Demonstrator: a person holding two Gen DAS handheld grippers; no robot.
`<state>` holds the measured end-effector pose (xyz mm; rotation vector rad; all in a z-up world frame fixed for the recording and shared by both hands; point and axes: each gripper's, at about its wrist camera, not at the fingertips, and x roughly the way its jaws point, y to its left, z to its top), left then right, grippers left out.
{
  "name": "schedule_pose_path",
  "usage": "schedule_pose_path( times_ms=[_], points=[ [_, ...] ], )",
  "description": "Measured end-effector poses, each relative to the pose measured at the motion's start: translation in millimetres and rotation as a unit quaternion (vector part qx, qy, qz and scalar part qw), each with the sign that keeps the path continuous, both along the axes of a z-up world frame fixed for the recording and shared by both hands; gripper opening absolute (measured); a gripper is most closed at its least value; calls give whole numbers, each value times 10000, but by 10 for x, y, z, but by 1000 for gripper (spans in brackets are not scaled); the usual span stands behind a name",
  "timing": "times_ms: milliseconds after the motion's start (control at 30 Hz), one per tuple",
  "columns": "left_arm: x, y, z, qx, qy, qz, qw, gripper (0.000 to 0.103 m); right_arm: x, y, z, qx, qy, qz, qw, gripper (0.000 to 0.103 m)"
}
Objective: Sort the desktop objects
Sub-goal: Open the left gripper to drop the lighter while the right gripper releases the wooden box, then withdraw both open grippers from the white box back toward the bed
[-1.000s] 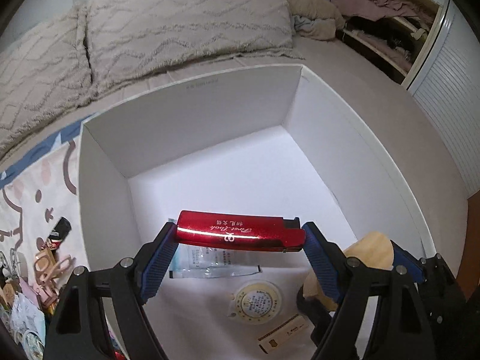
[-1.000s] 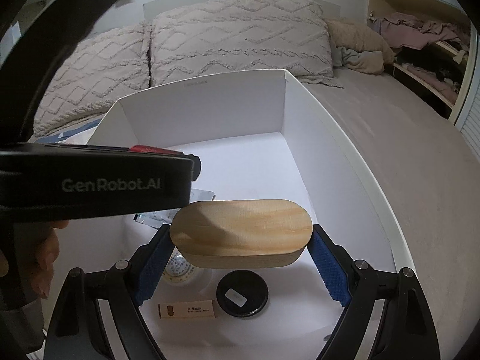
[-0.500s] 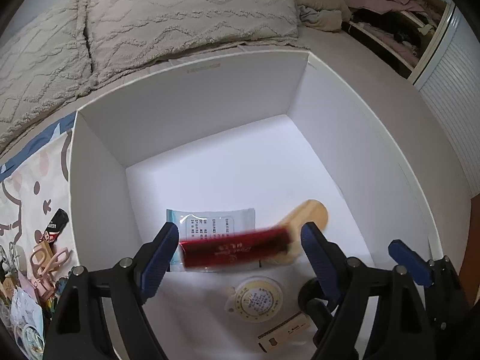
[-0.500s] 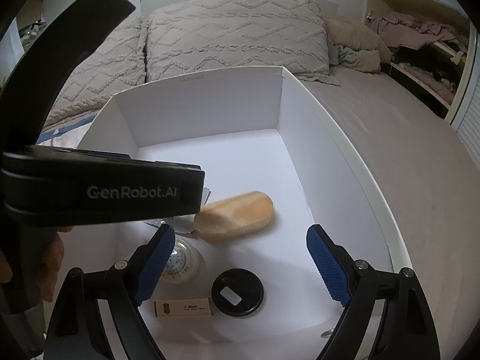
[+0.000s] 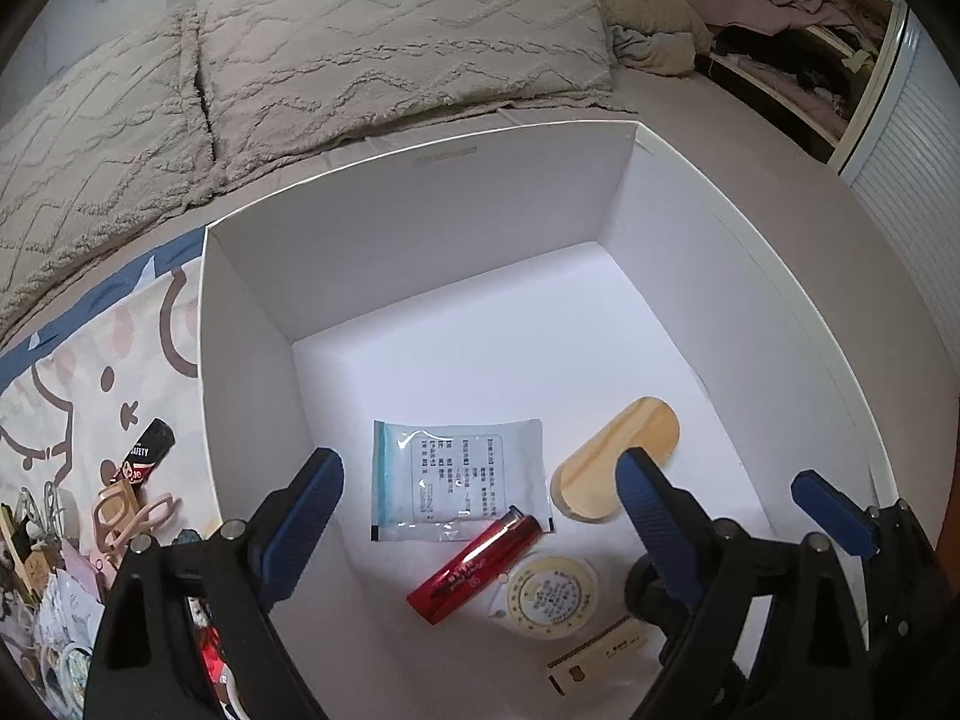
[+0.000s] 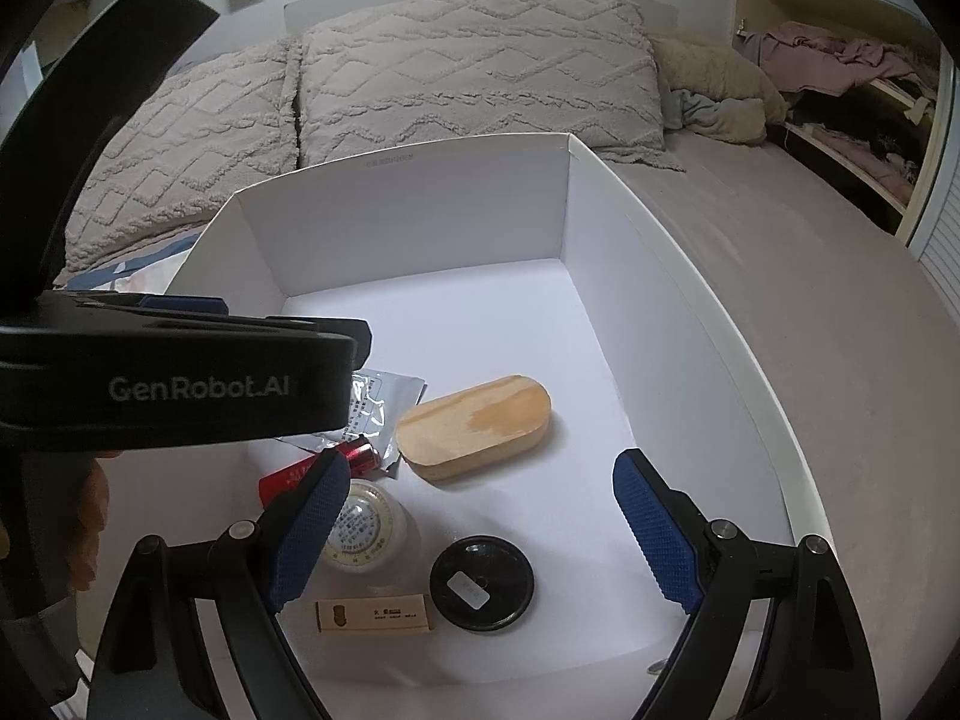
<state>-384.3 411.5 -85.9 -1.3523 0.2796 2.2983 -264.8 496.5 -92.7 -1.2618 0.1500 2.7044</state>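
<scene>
A white box stands on the bed and holds several items. The red lighter lies on the box floor, partly over a clear sachet. Beside them rests an oval wooden piece. My left gripper hangs above the box with its jaws opening and nothing between them. My right gripper is open and empty over the box, its blue pad showing in the left wrist view. The left gripper's black body crosses the right wrist view.
Also in the box are a round yellow tin, a black round lid and a small wooden stamp. Loose items lie on a cartoon cloth left of the box. Pillows lie behind it.
Both grippers let go: the red lighter dropped from the left one and the wooden piece from the right one, and both now lie on the box floor. The left jaws spread wider.
</scene>
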Motion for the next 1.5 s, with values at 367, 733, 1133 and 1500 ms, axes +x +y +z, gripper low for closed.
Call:
schedule_pose_path(
  times_ms=[367,733,1133,1500],
  points=[
    [195,-183,193,293,450,-226,9983,93,2,-27,27,75,202,-14,9998,89],
    [236,-445,251,603,534,-145,9966,102,108,6,197,65,591,-215,9980,98],
    [271,-663,356,523,930,2,9943,103,225,142,287,63,876,-645,9940,103],
    [422,-994,399,473,1197,80,9916,103,360,5,408,-152,1367,-691,9881,103]
  ],
)
